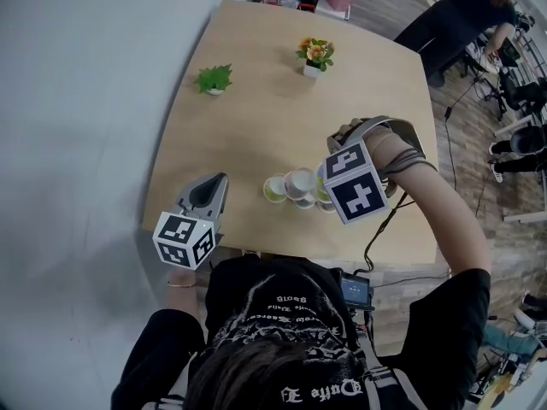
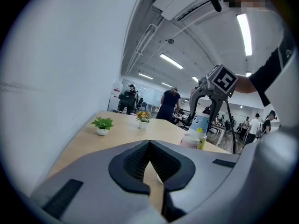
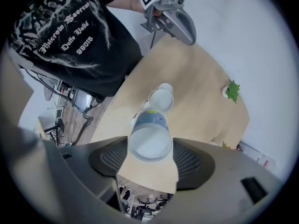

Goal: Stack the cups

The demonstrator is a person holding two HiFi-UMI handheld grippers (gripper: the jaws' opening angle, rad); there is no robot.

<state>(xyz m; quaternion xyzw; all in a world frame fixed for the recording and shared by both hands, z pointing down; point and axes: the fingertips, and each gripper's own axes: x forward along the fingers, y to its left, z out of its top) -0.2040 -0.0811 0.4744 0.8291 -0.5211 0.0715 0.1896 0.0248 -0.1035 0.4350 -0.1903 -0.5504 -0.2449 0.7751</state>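
A pale blue cup stands upright between the pads of my right gripper, which points steeply down and is open, with slim gaps at the cup's sides. In the left gripper view this blue cup sits nested on a yellow-green cup, beside a pink-white cup. From the head view, a green cup and a white cup stand left of my right gripper, whose marker cube hides the stack. My left gripper rests shut and empty at the table's near-left edge.
A small green plant and a pot of orange flowers stand at the far side of the wooden table. The cups stand close to the table's near edge. A cable hangs off that edge. A person stands beyond the far right corner.
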